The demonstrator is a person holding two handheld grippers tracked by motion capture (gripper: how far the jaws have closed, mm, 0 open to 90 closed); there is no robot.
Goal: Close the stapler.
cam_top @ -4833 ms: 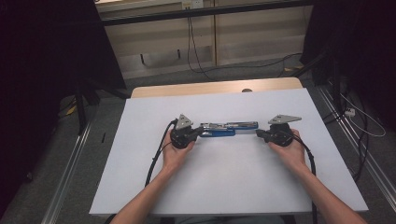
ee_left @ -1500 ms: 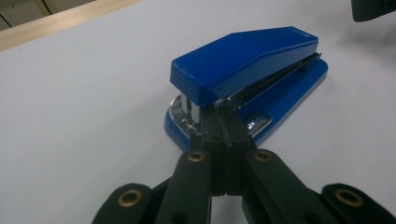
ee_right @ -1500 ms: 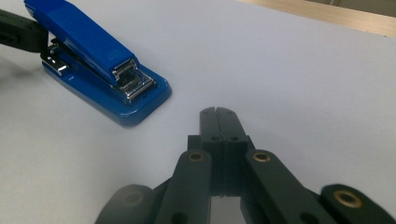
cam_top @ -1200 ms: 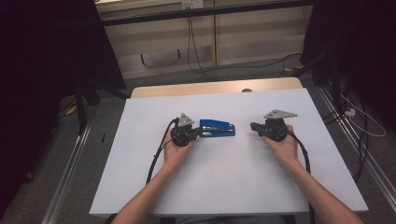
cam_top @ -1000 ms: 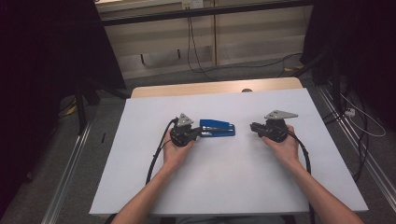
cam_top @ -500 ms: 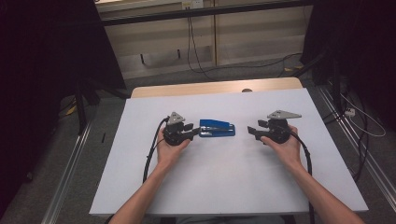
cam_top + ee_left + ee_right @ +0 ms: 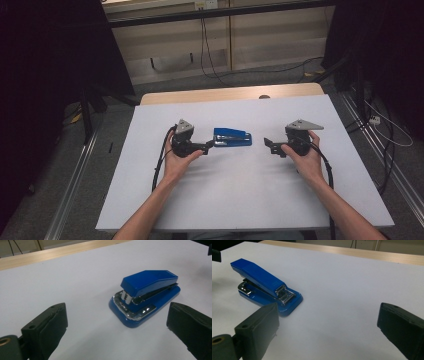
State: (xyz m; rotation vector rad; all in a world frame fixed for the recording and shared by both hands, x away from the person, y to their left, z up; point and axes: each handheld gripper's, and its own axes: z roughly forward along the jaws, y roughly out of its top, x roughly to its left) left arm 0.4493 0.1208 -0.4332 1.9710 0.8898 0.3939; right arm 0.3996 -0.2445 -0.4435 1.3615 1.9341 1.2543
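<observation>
A blue stapler (image 7: 232,137) lies closed and flat on the white tabletop (image 7: 225,200), near the middle. In the left gripper view the stapler (image 7: 146,295) rests just ahead of my left gripper (image 7: 116,317), whose jaws stand wide apart with nothing between them. From above, the left gripper (image 7: 210,145) sits just left of the stapler without touching it. My right gripper (image 7: 267,145) hovers a short way right of it, also open and empty. The right gripper view has the stapler (image 7: 262,277) ahead and to the left of the right gripper (image 7: 328,312).
A bare wooden strip (image 7: 230,94) runs along the table's far edge. Black cables (image 7: 160,165) trail from each gripper back along the forearms. Dark stands and floor cables (image 7: 385,125) surround the table.
Several seconds ago both grippers held the stapler stretched between them. Since then it was set down closed, the right gripper drew away to the right, and the left gripper backed off slightly left.
</observation>
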